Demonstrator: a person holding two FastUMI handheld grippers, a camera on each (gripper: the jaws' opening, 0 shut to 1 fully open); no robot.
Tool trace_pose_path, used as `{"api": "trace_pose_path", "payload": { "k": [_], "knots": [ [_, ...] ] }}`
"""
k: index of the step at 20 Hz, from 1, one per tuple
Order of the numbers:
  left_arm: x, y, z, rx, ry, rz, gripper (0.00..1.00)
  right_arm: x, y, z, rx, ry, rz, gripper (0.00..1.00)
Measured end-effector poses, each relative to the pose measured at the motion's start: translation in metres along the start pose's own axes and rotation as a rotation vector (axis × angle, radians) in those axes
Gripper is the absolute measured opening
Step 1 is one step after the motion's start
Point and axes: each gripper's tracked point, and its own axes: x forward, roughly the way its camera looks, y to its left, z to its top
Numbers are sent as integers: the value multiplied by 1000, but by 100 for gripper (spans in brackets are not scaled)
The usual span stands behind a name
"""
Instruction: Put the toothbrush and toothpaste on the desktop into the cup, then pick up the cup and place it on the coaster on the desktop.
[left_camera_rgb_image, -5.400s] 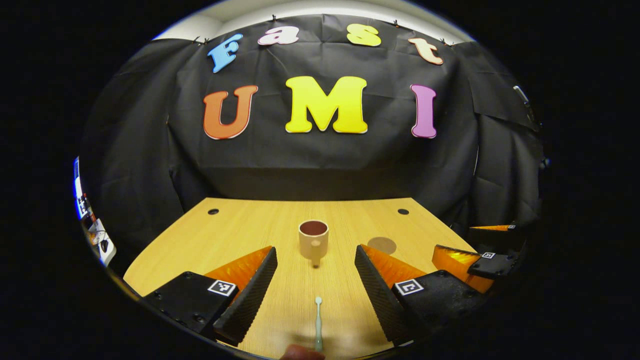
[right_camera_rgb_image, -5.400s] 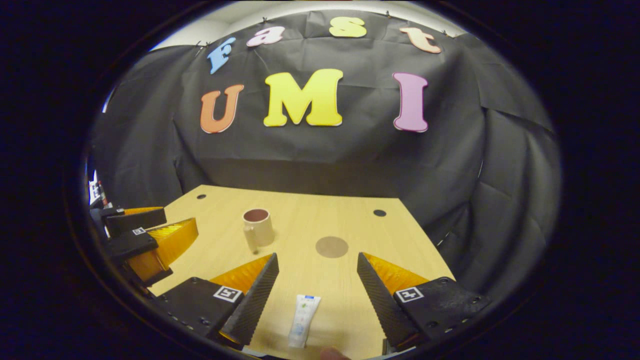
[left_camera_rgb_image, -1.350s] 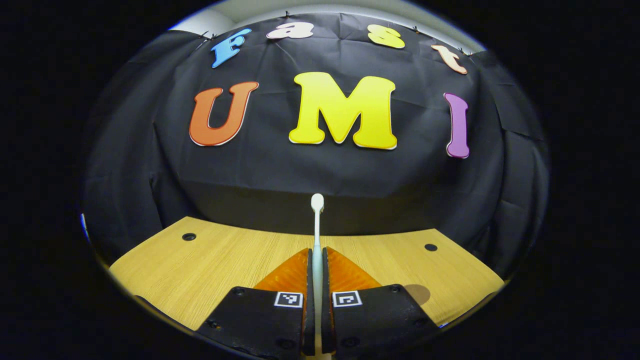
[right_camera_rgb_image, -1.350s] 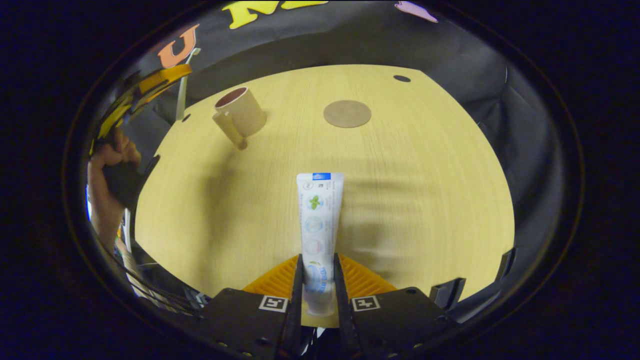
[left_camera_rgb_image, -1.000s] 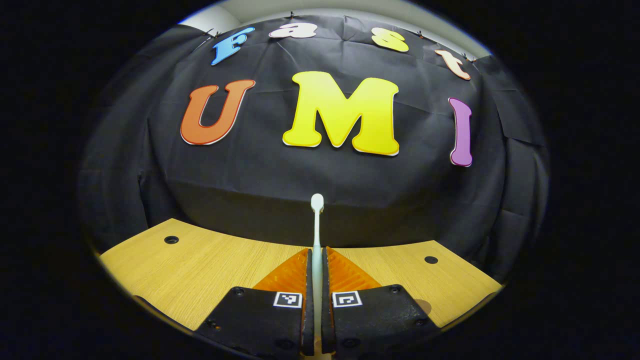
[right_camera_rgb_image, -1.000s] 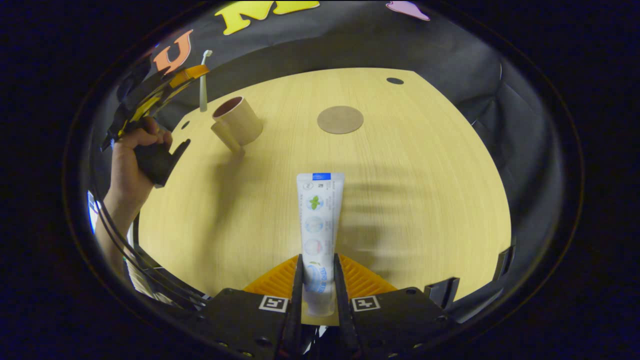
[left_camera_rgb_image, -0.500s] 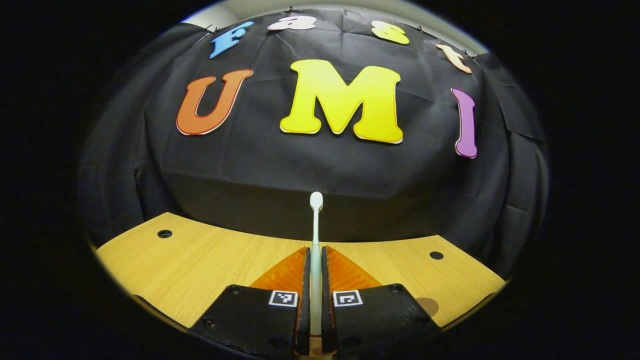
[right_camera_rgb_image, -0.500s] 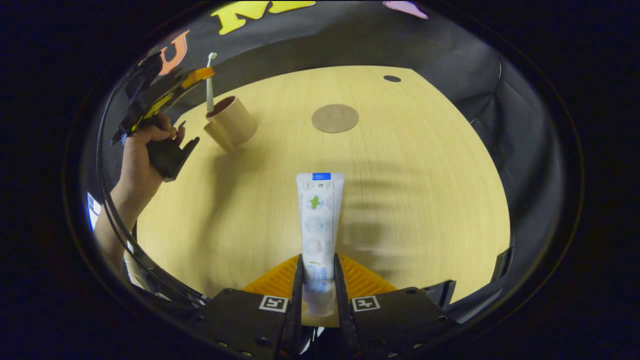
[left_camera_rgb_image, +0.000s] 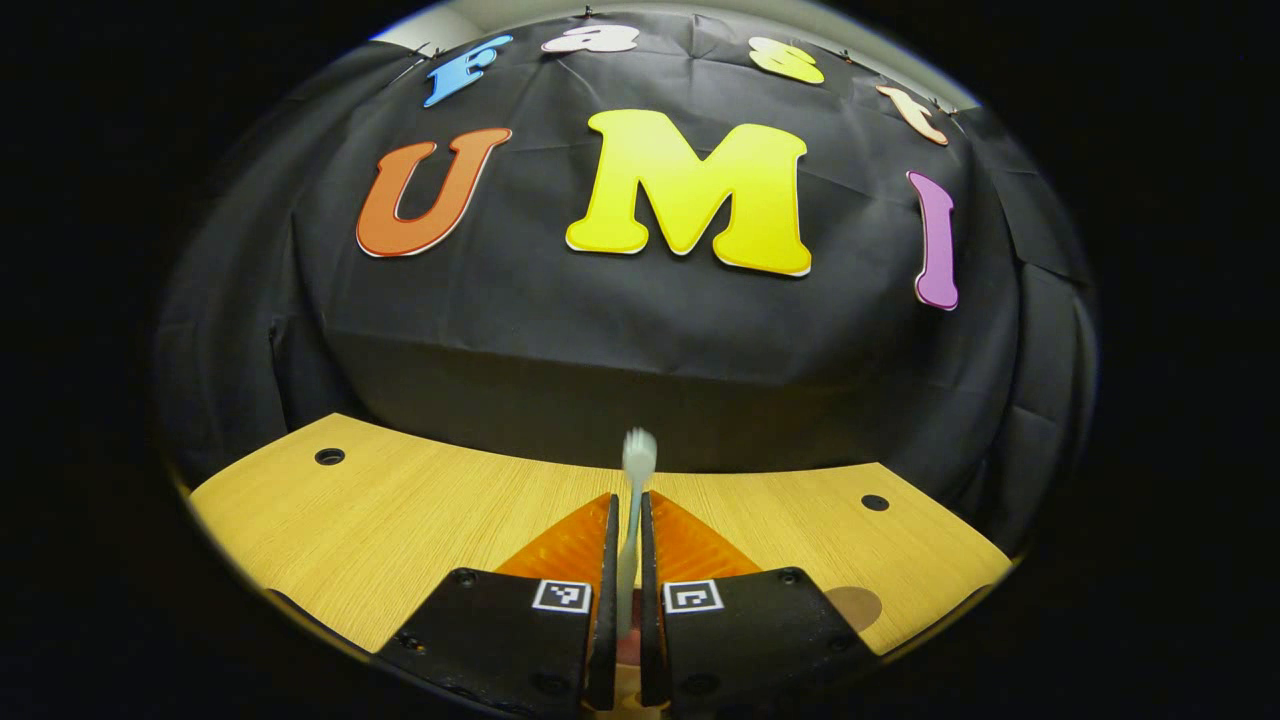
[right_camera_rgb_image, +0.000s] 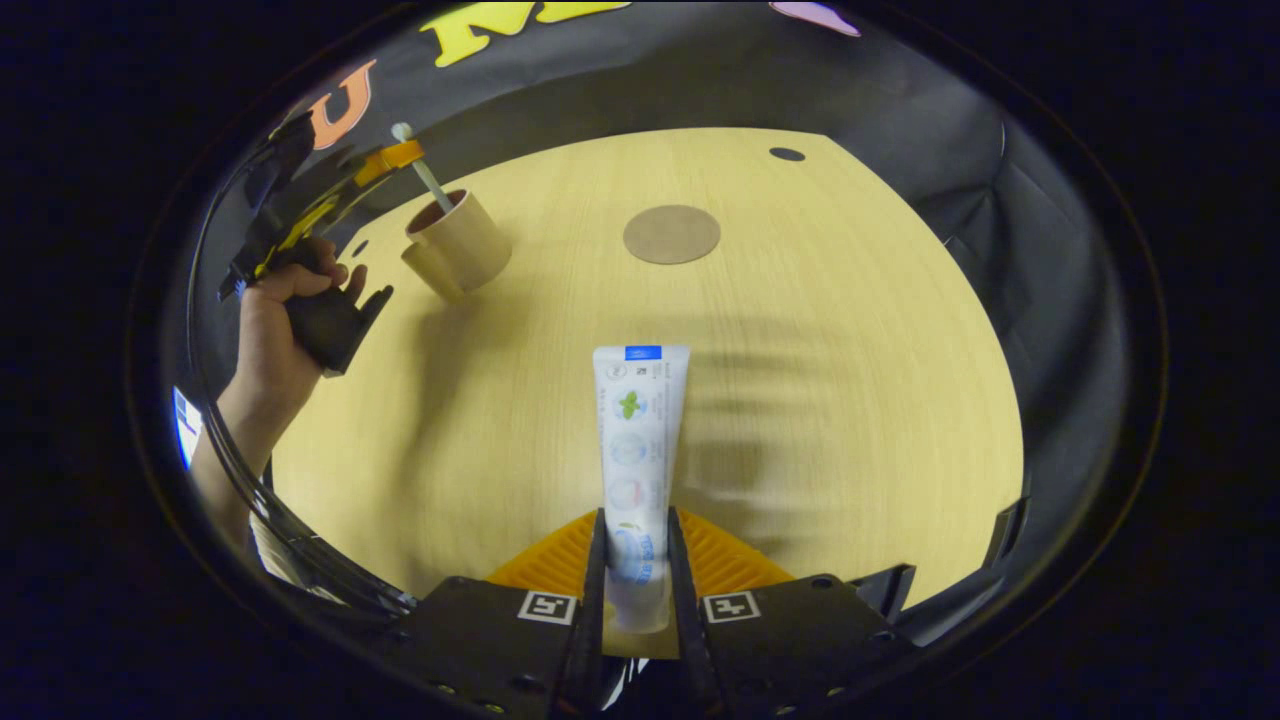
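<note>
Toothbrush slanting at tan cylindrical cup (right_camera_rgb_image: 455, 240)
White plastic toothbrush (right_camera_rgb_image: 427, 170) between left gripper (left_camera_rgb_image: 625, 505) fingers, hold unclear; could lever cup over. Right gripper (right_camera_rgb_image: 637, 515) clamps white toothpaste tube (right_camera_rgb_image: 637, 420).

one toothbrush (right_camera_rgb_image: 424, 168), one toothpaste (right_camera_rgb_image: 634, 440), one cup (right_camera_rgb_image: 458, 242), one coaster (right_camera_rgb_image: 671, 234), two grippers

Toothbrush (left_camera_rgb_image: 637, 462) head motion-blurred, its lower handle hidden between the left tool's (left_camera_rgb_image: 622, 540) fingers.
</note>
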Motion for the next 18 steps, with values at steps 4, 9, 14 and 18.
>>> {"api": "trace_pose_path", "payload": {
  "k": [4,9,14,18],
  "knots": [
    [-5,0,-2,24,9,0,28,-1,-1,1,-14,-12,5,31],
    [-18,2,13,36,-29,3,95,0,-3,3,-42,-62,46,31],
    [-34,11,30,59,-56,18,100,4,-5,10,-84,-174,94,31],
    [-53,31,41,72,-69,54,100,8,-8,17,-130,-309,133,32]
  ]
}}
